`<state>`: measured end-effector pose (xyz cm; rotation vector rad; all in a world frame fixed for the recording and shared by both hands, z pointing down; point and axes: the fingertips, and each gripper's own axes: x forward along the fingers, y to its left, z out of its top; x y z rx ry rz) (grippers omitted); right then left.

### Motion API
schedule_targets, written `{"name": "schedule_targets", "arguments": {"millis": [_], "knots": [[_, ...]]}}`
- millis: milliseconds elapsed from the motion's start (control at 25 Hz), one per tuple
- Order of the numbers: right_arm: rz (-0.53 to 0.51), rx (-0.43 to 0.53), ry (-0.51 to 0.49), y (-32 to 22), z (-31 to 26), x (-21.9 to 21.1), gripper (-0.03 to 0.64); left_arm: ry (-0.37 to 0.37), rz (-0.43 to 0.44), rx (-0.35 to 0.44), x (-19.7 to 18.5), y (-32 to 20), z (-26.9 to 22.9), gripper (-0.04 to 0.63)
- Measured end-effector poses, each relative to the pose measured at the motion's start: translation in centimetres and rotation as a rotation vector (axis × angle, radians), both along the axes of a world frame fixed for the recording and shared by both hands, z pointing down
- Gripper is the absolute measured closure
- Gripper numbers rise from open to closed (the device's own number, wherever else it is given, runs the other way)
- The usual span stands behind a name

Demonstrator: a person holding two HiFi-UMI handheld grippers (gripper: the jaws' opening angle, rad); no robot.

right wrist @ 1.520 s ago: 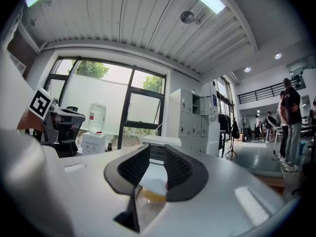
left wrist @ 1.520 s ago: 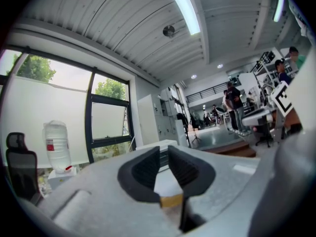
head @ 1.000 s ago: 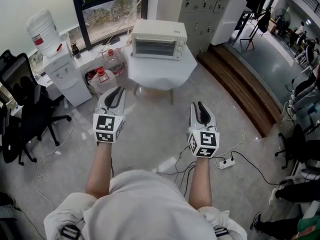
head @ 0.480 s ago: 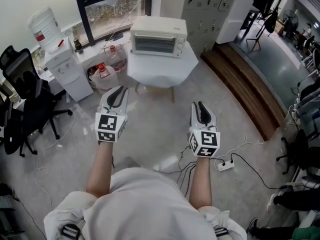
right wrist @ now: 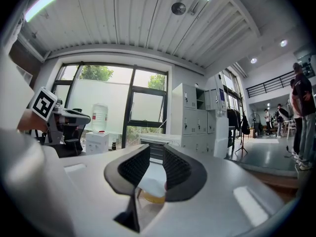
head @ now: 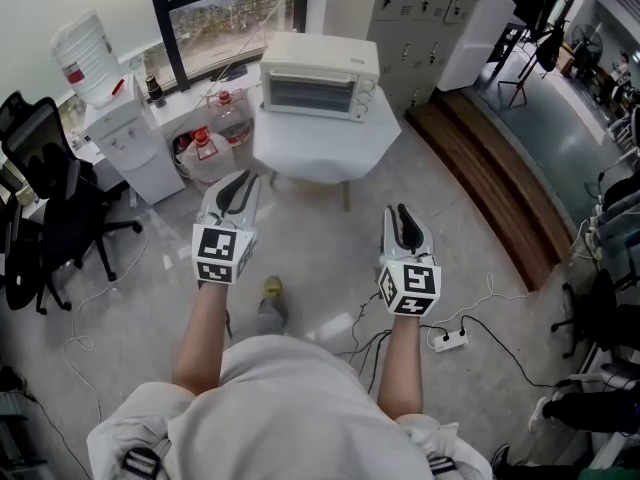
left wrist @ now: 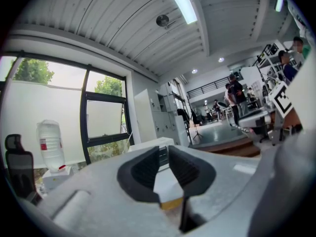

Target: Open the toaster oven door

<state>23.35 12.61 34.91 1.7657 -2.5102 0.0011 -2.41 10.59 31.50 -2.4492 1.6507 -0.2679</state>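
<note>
White-cased toaster oven [head: 318, 78]: stands on a small white table [head: 325, 158] near the window, with its glass front turned toward the person and its door shut flat against the case. The opening is judged not yet begun. The oven lies well ahead of both grippers and nothing touches it. Left gripper [head: 238, 181]: held out in front of the body over the floor [head: 320, 248], its jaws aimed forward so that the oven sits in line with the gap between them. This reads as a carrying and sighting posture for the approach, not a reach. Its jaws stand a narrow way apart and are opening, with nothing between the pads and nothing touched. Right gripper [head: 401, 211]: level with the left and parallel to it, also pointed at the oven, likely so that either one can go to the door handle once the table is reached. Its jaws are parted by a slim gap, with the pads bare, gripping nothing and in contact with nothing. Shoe [head: 272, 293]: shows on the floor between the forearms, which suggests a step toward the table.
</note>
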Motion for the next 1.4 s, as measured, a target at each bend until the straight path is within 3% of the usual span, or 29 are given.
{"name": "schedule_targets", "arguments": {"millis": [360, 800, 1080, 1400], "knots": [[0.02, -0.009, 0.033, -9.8, -0.9, -2.9, 0.543, 0.037, 0.026, -0.015, -2.8, -10.7, 0.2, 0.538], [0.091, -0.023, 0.086, -22.3, -2.4, -8.5, 0.543, 0.083, 0.076, -0.026, -9.4, -24.7, -0.2, 0.538], [0.07, -0.015, 0.129, -26.7, -3.1, -12.5, 0.543, 0.115, 0.058, -0.013, -13.5, -29.0, -0.3, 0.538], [0.053, -0.007, 0.134, -30.4, -2.9, -13.9, 0.543, 0.111, 0.069, -0.015, -14.0, -31.5, 0.4, 0.538]]}}
